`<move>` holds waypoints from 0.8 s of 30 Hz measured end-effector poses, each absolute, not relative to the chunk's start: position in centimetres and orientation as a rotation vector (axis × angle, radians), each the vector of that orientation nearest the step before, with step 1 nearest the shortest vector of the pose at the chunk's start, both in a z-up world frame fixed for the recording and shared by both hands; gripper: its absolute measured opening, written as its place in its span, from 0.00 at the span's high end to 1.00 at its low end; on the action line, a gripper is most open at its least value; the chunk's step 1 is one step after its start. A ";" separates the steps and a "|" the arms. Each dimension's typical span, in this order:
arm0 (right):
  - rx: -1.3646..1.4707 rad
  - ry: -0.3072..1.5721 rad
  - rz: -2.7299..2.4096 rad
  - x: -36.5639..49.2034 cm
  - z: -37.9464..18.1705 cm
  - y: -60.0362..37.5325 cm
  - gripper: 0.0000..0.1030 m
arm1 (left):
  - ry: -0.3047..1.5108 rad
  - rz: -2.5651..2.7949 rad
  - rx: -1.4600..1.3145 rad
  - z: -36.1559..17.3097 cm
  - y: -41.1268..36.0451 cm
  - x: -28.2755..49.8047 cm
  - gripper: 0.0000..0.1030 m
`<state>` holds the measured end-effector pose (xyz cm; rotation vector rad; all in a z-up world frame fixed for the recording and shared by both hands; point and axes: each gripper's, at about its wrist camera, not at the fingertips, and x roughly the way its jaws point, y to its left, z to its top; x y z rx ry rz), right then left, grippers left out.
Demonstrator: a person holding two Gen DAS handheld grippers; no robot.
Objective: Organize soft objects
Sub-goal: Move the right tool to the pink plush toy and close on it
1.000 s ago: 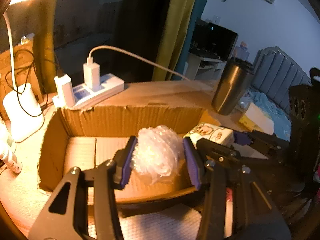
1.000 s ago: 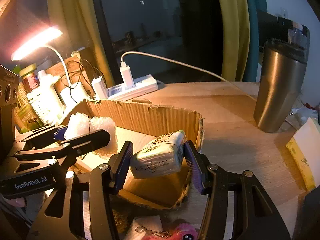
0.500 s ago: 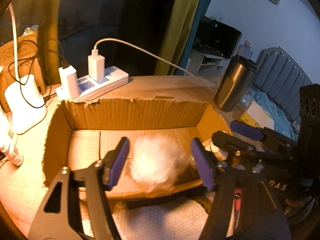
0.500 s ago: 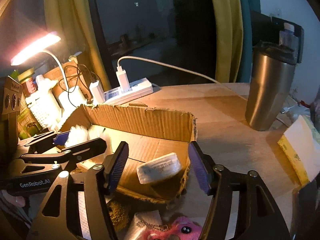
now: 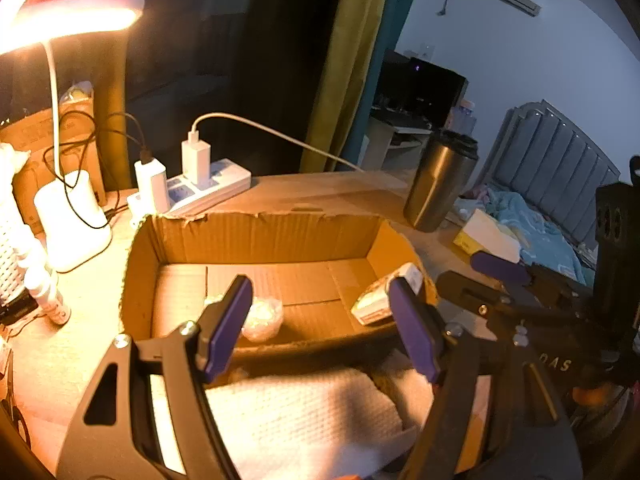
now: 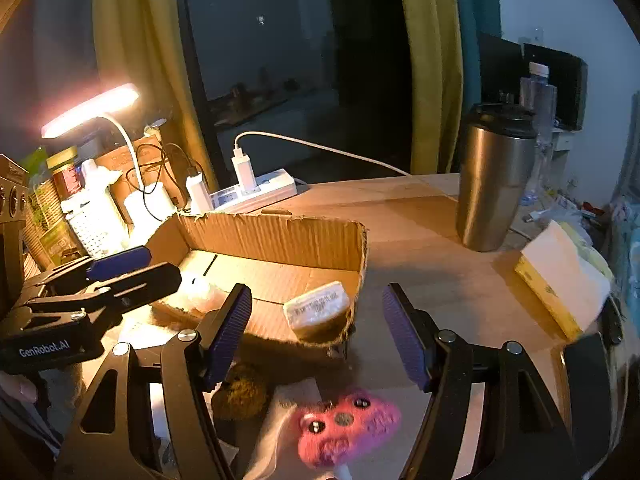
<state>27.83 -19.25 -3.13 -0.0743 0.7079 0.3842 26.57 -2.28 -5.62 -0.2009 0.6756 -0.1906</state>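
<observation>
A shallow cardboard box (image 5: 256,236) stands on the table; it also shows in the right wrist view (image 6: 280,236). A clear bubble-wrap ball (image 5: 262,314) lies inside at the front left, also seen from the right wrist (image 6: 202,294). A white tissue pack (image 5: 380,298) lies in the front right corner, also in the right wrist view (image 6: 318,308). My left gripper (image 5: 320,324) is open and empty above the box's near edge. My right gripper (image 6: 316,336) is open and empty, drawn back from the box. A pink plush toy (image 6: 346,428), a white cloth (image 5: 296,416) and a brown fuzzy ball (image 6: 240,392) lie in front of the box.
A steel tumbler (image 6: 494,180) stands at the right. A power strip with chargers (image 5: 200,186) and a lit desk lamp (image 5: 68,216) stand behind the box. A yellow-edged white pack (image 6: 560,276) lies at the far right. Bottles and a box crowd the left edge.
Both grippers opened and let go: the bubble-wrap ball and the tissue pack dropped into the box. Both grippers then rose and pulled back toward me.
</observation>
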 end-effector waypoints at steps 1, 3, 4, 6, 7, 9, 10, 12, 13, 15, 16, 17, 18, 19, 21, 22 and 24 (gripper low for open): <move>-0.074 0.706 0.380 27.5 -3.0 -19.3 0.31 | 0.672 -0.192 -0.200 -5.5 -2.2 26.3 0.30; -0.075 0.703 0.372 26.9 -2.9 -19.5 0.31 | 0.663 -0.196 -0.196 -5.2 -2.2 25.6 0.30; -0.074 0.702 0.368 26.6 -2.8 -19.7 0.31 | 0.661 -0.197 -0.194 -5.1 -2.3 25.3 0.30; -0.073 0.702 0.361 26.1 -2.8 -20.0 0.31 | 0.653 -0.200 -0.188 -4.9 -2.4 24.7 0.30; -0.072 0.702 0.358 25.8 -2.8 -20.1 0.31 | 0.652 -0.203 -0.185 -4.9 -2.4 24.4 0.30; -0.071 0.705 0.351 25.3 -2.8 -20.4 0.31 | 0.648 -0.206 -0.179 -4.8 -2.6 23.8 0.30; -0.071 0.706 0.348 25.0 -2.9 -20.6 0.31 | 0.648 -0.207 -0.178 -4.9 -2.6 23.6 0.30; -0.070 0.710 0.342 24.5 -3.0 -21.0 0.31 | 0.652 -0.209 -0.176 -5.0 -2.8 23.1 0.30; -0.068 0.711 0.338 24.3 -3.0 -21.2 0.31 | 0.654 -0.209 -0.175 -5.1 -2.9 23.0 0.30; -0.065 0.715 0.331 23.9 -3.2 -21.6 0.31 | 0.665 -0.211 -0.174 -5.4 -3.2 22.4 0.30; -0.062 0.717 0.326 23.7 -3.3 -21.9 0.31 | 0.668 -0.210 -0.172 -5.5 -3.3 22.2 0.30; -0.059 0.720 0.320 23.5 -3.5 -22.3 0.31 | 0.673 -0.210 -0.169 -5.6 -3.4 22.0 0.30; -0.056 0.724 0.315 23.4 -3.7 -22.6 0.31 | 0.676 -0.209 -0.166 -5.7 -3.5 21.8 0.30; -0.052 0.730 0.310 23.4 -3.9 -22.8 0.31 | 0.678 -0.208 -0.164 -5.9 -3.7 21.7 0.30; -0.046 0.744 0.301 23.3 -4.5 -23.5 0.31 | 0.687 -0.207 -0.158 -6.3 -3.8 21.4 0.30; -0.044 0.752 0.299 23.3 -4.9 -23.8 0.31 | 0.691 -0.206 -0.157 -6.4 -4.0 21.3 0.30; -0.040 0.764 0.296 23.2 -5.5 -24.2 0.31 | 0.705 -0.203 -0.151 -6.9 -4.2 21.0 0.30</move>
